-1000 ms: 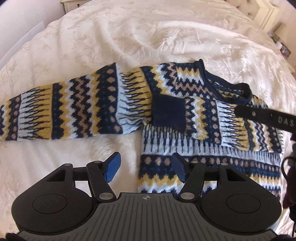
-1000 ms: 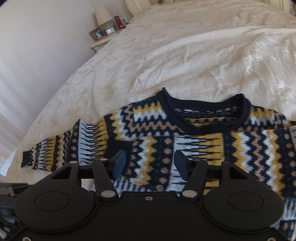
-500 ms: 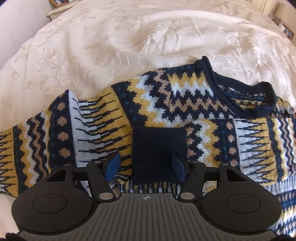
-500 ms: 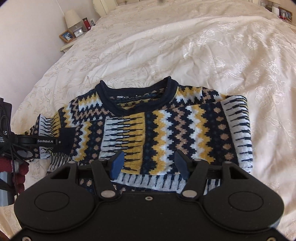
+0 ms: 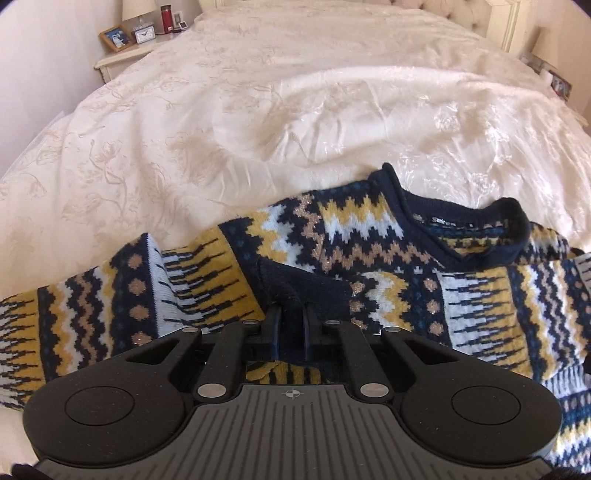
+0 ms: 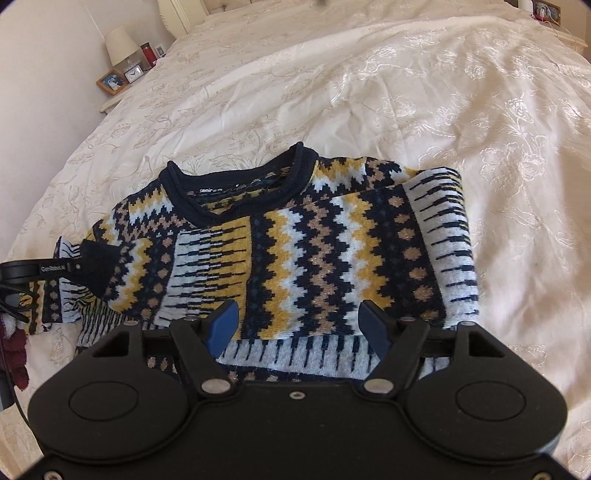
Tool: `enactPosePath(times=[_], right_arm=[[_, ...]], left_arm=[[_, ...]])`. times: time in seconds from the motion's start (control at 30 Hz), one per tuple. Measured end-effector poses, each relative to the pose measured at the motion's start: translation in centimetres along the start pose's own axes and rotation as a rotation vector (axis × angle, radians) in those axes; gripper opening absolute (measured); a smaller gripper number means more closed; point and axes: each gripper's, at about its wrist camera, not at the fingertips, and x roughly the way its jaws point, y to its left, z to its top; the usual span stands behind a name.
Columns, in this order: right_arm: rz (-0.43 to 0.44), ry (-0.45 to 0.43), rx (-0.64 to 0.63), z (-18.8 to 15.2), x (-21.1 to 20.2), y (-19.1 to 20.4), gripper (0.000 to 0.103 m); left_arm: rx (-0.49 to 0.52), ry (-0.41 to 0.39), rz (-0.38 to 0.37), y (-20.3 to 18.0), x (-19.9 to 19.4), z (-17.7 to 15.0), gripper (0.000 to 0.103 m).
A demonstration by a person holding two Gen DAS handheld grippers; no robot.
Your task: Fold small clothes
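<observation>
A navy, yellow and white zigzag sweater [image 5: 351, 236] lies face up on the bed, collar away from me. One sleeve is folded across its chest [image 6: 332, 251] and ends in a navy cuff [image 5: 310, 284]. My left gripper [image 5: 291, 314] is shut on that cuff, which bunches up between the fingers. The right wrist view shows the same grip at the left edge [image 6: 79, 266]. The other sleeve [image 5: 74, 317] stretches out flat to the left. My right gripper [image 6: 299, 321] hovers open over the sweater's lower front and holds nothing.
A cream embroidered bedspread [image 5: 258, 110] covers the bed all round the sweater. A nightstand [image 6: 122, 74] with a lamp, a clock and a photo frame stands at the far left. A pale headboard [image 5: 498, 22] is at the back. Dark red fuzzy fabric [image 6: 14, 350] shows beside the left gripper's handle.
My left gripper came down onto the navy cuff and went from open to shut on it. The right gripper stayed open and shifted a little over the sweater.
</observation>
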Motion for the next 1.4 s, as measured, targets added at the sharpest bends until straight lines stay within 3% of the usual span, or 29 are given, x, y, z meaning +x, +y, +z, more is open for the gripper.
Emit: enactPosePath(times=[0.27, 0.43, 0.57, 0.63, 0.73, 0.97, 1.4], right_arm=[[-0.051, -0.023, 0.026, 1.4, 1.6, -2.4, 0.075], [-0.138, 0.041, 0.089, 2.0, 4.6, -5.0, 0.075], [-0.158, 0.045, 0.108, 2.3, 4.4, -5.2, 0.076], [-0.153, 0.03, 0.099, 2.3, 3.7, -4.6, 0.078], [-0.133, 0.004, 0.084, 2.2, 2.5, -3.5, 0.088], [-0.072, -0.01, 0.036, 0.8, 0.0, -0.2, 0.102], [-0.015, 0.006, -0.015, -2.7, -2.7, 5.8, 0.102]], left_arm=[[-0.006, 0.059, 0.037, 0.5, 2.5, 0.1, 0.012], [-0.012, 0.131, 0.054, 0.8, 4.5, -0.1, 0.025], [-0.065, 0.129, -0.024, 2.3, 4.6, -0.1, 0.029], [-0.1, 0.129, -0.102, 3.4, 4.2, -0.3, 0.045], [-0.16, 0.131, -0.181, 4.6, 2.9, -1.1, 0.061], [-0.218, 0.05, -0.137, 8.1, -2.2, -4.9, 0.069], [-0.497, -0.015, 0.078, 22.6, -6.1, -9.3, 0.073]])
